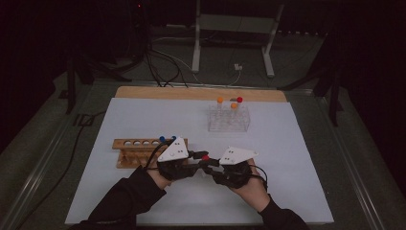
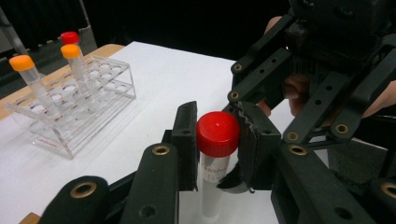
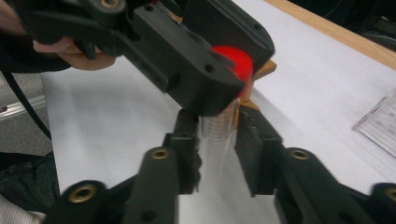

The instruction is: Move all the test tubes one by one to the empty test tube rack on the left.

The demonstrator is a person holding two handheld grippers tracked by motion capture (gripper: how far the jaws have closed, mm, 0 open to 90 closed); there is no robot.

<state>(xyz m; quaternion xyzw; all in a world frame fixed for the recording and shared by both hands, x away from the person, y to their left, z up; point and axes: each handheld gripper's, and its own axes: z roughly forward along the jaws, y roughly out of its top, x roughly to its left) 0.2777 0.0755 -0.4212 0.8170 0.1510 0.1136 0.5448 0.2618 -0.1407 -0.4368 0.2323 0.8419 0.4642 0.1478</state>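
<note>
- High view: the left gripper [image 1: 195,155] and the right gripper [image 1: 212,165] meet over the middle of the white table mat [image 1: 143,115], nearer its front edge, with a red-capped test tube [image 1: 205,157] between their tips. This looks like a hand-over or a cap being worked. The wooden rack [image 1: 129,151] lies just beside the left hand toward the mat's left edge, likely the tube's source or goal. The clear acrylic rack [image 1: 229,119] stands well apart near the far edge with two orange-capped tubes and one red-capped tube. The jaws are too small here to judge.
- Left gripper view: the left gripper [image 2: 216,144] pinches the tube's red cap [image 2: 218,133] between its pads, so it takes the top. The tube's lower end is cut off at the bottom edge, and its printed label is unreadable.
- Right gripper view: the right gripper [image 3: 218,135] brackets the clear tube body [image 3: 215,140] below the cap, presumably to steady it. The left pad seems to touch, but a slight gap shows at the right pad, so a firm grip is unclear. The other gripper hides most of the cap, and the image is blurred.
</note>
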